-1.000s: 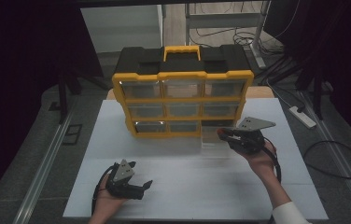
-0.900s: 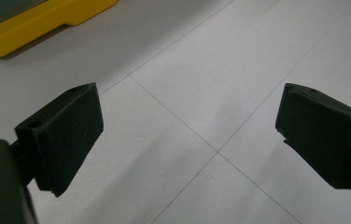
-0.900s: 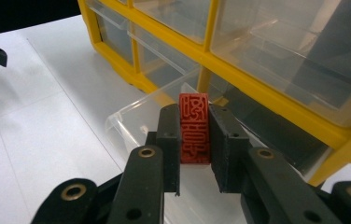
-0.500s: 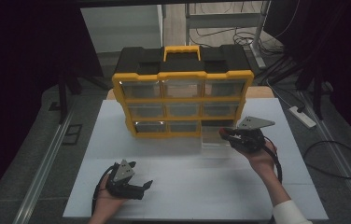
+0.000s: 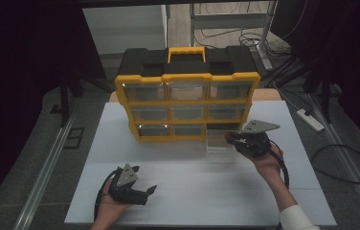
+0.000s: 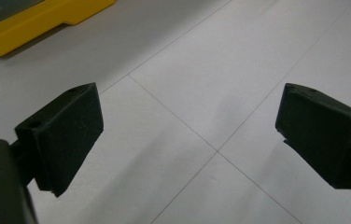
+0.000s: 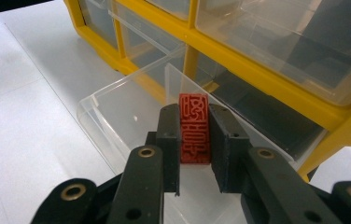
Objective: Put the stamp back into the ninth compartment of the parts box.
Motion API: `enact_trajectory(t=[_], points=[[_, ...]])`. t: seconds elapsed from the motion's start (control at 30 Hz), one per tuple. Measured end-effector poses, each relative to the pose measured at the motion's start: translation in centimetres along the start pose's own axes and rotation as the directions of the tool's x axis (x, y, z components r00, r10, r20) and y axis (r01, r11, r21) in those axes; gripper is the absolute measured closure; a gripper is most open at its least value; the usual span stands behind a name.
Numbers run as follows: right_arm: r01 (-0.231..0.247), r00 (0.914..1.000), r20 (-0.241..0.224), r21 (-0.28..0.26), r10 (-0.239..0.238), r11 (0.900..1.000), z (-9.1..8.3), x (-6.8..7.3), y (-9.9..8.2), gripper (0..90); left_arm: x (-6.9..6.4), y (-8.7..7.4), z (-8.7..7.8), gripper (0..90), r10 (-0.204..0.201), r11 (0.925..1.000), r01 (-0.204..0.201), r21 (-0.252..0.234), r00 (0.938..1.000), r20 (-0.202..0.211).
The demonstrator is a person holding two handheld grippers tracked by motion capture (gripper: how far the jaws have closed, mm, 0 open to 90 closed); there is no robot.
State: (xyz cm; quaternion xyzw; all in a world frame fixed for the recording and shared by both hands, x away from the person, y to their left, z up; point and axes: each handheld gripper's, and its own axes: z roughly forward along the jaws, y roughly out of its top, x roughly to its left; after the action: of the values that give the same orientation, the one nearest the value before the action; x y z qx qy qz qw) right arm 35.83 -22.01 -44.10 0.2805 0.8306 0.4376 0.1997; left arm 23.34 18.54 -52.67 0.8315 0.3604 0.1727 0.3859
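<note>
Right gripper [image 7: 194, 154] clamped on red carved block [image 7: 194, 128] above pulled-out clear drawer [image 7: 117, 112] of yellow organizer [image 5: 186, 103], probably for depositing; left gripper [image 6: 190, 135] wide, holding 0 items, parked clear.

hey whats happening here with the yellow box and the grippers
A person at a white table works a handheld gripper in each hand. The right gripper is clamped on a small red carved stamp block, holding it over a clear plastic drawer pulled out of the bottom right of the yellow and black drawer organizer. The left gripper is open, holds nothing, and sits low over the table's near left.
</note>
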Motion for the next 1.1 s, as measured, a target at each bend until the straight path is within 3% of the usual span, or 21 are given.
enact_trajectory(t=[0.03,0.13,0.17,0.3,0.4,0.77,1.1], points=[[0.0,1.0,-0.001,0.0,0.0,1.0,0.0,0.0,0.0,74.3,0.0,0.0,0.0,7.6,-0.001,1.0,0.001,-0.001,1.0,-0.001],[0.002,1.0,-0.005,-0.023,-0.002,0.9997,0.0,0.1,0.0,58.4,0.0,0.0,0.0,7.6,0.0,1.0,0.0,-0.002,1.0,-0.002],[0.005,1.0,0.009,-0.047,-0.004,0.9989,-0.1,0.3,0.1,43.2,0.0,0.0,0.0,7.6,0.0,1.0,0.0,-0.002,1.0,-0.001],[-0.002,0.9954,0.095,-0.094,0.011,0.9956,-0.4,1.1,0.2,23.9,0.0,0.0,0.0,7.6,0.0,1.0,0.0,-0.006,1.0,0.002],[-0.021,0.9986,0.047,-0.102,0.026,0.9946,-0.4,1.2,0.2,16.7,0.0,0.0,-0.1,7.6,-0.002,1.0,0.002,-0.008,1.0,0.003],[-0.036,0.9994,-0.001,-0.109,0.036,0.9934,-0.5,1.1,0.1,11.7,0.1,0.0,-0.3,7.5,-0.013,0.9996,0.013,-0.026,0.9999,0.001],[-0.024,0.9995,0.016,-0.128,0.026,0.9915,-0.8,1.3,-0.1,13.4,0.0,0.0,-0.4,7.6,-0.011,0.9994,0.011,-0.034,0.9999,-0.006]])
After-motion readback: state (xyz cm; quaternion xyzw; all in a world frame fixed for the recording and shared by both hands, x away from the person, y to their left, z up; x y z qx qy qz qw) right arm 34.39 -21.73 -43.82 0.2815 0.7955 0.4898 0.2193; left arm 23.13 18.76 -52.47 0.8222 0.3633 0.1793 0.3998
